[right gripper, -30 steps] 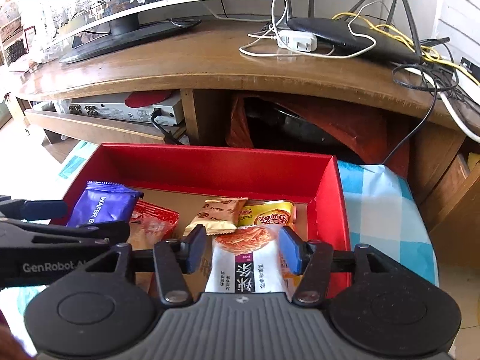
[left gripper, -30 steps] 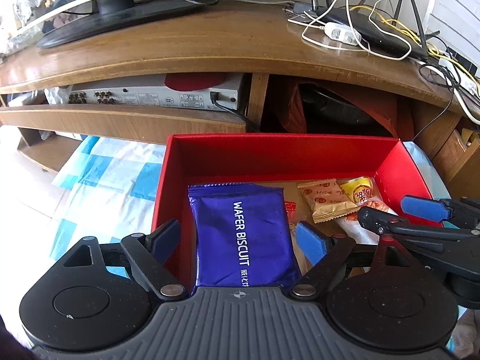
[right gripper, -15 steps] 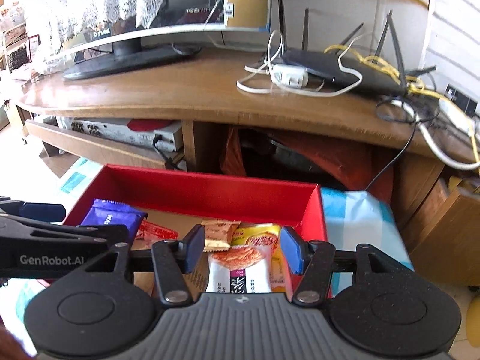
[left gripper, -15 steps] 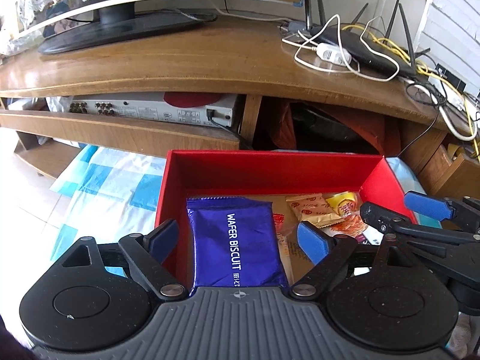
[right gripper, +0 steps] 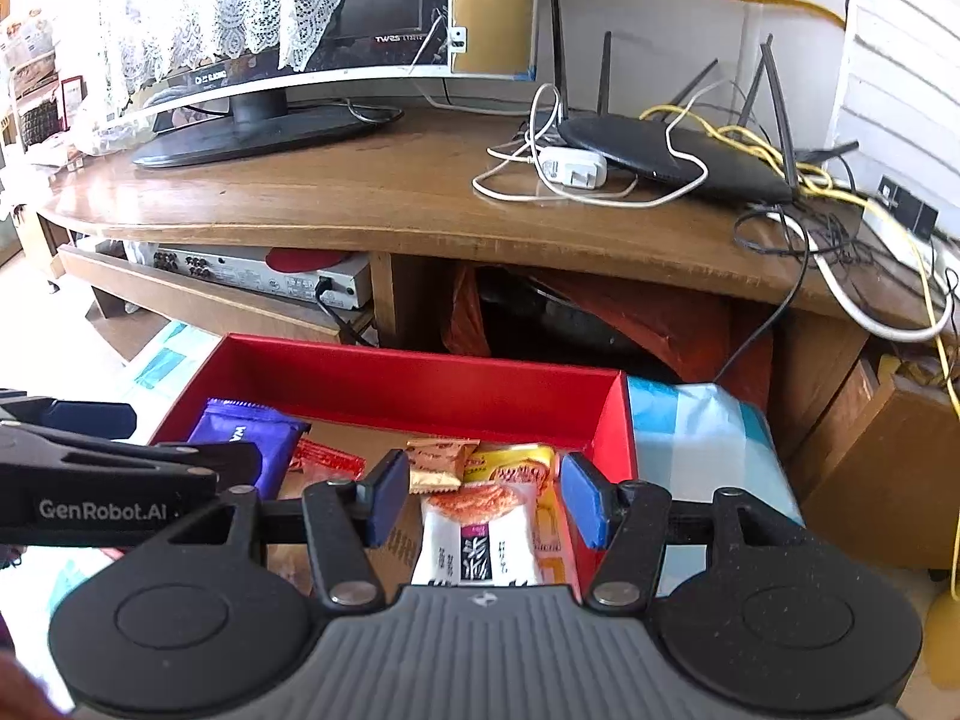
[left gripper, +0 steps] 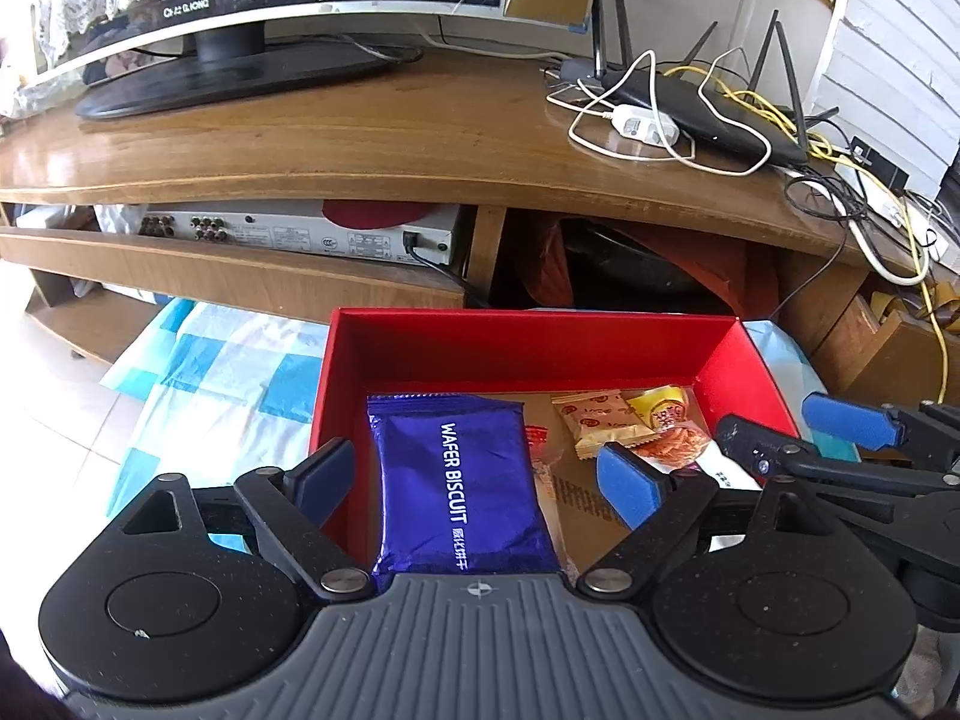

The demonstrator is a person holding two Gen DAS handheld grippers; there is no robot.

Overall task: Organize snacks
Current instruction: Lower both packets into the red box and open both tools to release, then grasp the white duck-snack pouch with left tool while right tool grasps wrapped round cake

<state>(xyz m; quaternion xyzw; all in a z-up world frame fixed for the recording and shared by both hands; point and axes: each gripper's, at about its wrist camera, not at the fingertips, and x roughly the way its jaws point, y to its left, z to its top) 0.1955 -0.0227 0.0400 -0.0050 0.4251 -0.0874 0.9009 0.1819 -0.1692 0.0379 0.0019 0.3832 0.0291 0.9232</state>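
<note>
A red box (left gripper: 540, 342) (right gripper: 420, 384) stands on a blue-checked cloth and holds snack packs. A purple wafer biscuit pack (left gripper: 456, 486) (right gripper: 252, 438) lies at its left. A tan pack (left gripper: 600, 420) (right gripper: 438, 462), a yellow pack (left gripper: 660, 408) (right gripper: 510, 462) and a white pack with an orange picture (right gripper: 474, 540) lie at its right. My left gripper (left gripper: 480, 480) is open and empty above the wafer pack. My right gripper (right gripper: 480, 498) is open and empty above the white pack; it also shows in the left wrist view (left gripper: 798, 438).
A wooden TV stand (left gripper: 390, 138) rises just behind the box, with a monitor (left gripper: 240, 60), a router (left gripper: 708, 114) and loose cables on top. A silver amplifier (left gripper: 300, 234) sits on its shelf. The blue-checked cloth (left gripper: 228, 372) (right gripper: 696, 432) lies around the box.
Both grippers have risen and pulled back from the box, so it looks smaller and lower. The jaws stay open and empty. The snacks have not moved.
</note>
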